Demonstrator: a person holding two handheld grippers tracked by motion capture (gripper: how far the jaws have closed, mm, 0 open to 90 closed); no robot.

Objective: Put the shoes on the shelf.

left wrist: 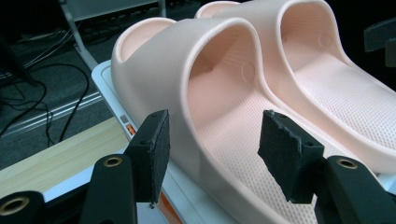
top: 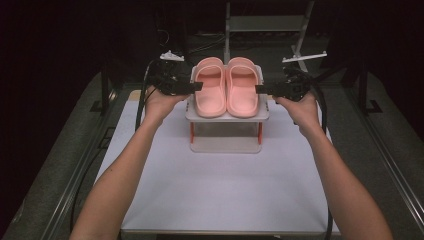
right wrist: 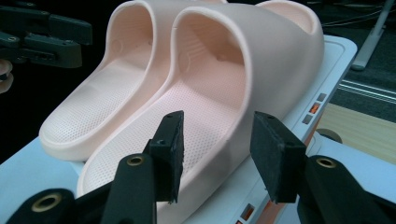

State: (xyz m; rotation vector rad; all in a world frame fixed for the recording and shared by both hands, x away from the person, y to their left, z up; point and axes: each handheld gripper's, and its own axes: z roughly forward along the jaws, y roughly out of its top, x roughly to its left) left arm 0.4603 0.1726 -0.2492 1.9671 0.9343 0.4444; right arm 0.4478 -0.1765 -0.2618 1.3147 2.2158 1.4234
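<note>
1. Slippers: a pink pair sits side by side on the top tier of a small white rack (top: 227,118) standing on the tabletop (top: 220,190); left slipper (top: 210,92), right slipper (top: 242,92).
2. Left gripper (left wrist: 212,151) has its jaws open, straddling the outer wall of the left slipper without pinching it.
3. Right gripper (right wrist: 215,156) likewise has open jaws set astride the right slipper's outer edge.
4. Judged step: the pre-grasp on each slipper. Next, each pair of jaws likely needs to close on its sidewall, firmly, since the soft foam may flex, then lift clear of the rack.
</note>
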